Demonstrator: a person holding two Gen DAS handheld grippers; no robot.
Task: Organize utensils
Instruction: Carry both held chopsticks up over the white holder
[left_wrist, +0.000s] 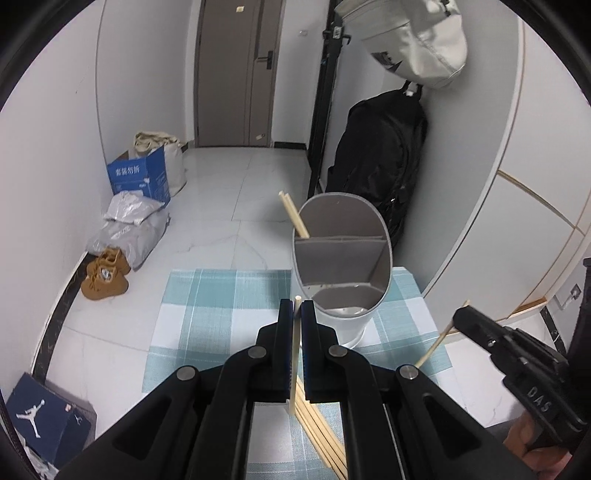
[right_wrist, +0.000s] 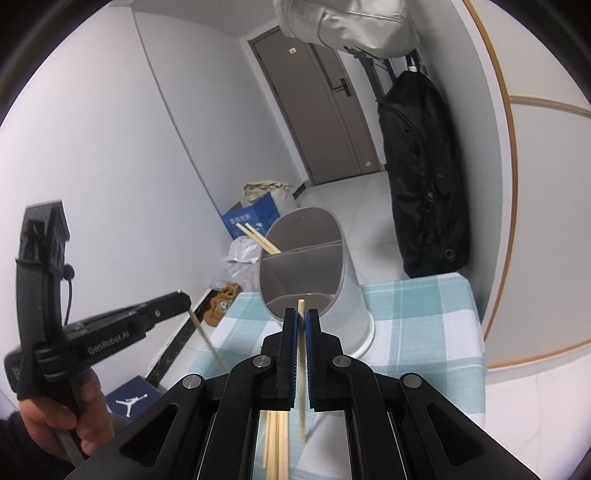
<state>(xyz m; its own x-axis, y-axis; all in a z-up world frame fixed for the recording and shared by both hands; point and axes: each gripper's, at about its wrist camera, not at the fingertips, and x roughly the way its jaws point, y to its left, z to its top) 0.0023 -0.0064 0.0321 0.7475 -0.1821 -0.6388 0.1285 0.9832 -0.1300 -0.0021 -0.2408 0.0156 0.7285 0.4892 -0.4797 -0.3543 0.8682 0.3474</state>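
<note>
- The left gripper (left_wrist: 296, 314) was pressed together on 1 chopstick (left_wrist: 294, 354), which stood upright between its pads.
- The right gripper (right_wrist: 302, 325) pinched another chopstick (right_wrist: 301, 369), tip poking above its fingers.
- Just ahead of both grippers, a grey holder (left_wrist: 341, 266) stood on the checked cloth (left_wrist: 221, 302), tilted towards them, with dividers inside.
- 2 chopsticks (left_wrist: 293, 214) leaned out of its far-left compartment.
- Loose chopsticks (left_wrist: 321, 435) lay on the cloth beneath the left gripper.
- A hand (right_wrist: 85, 417) held the left gripper's handle.
</note>
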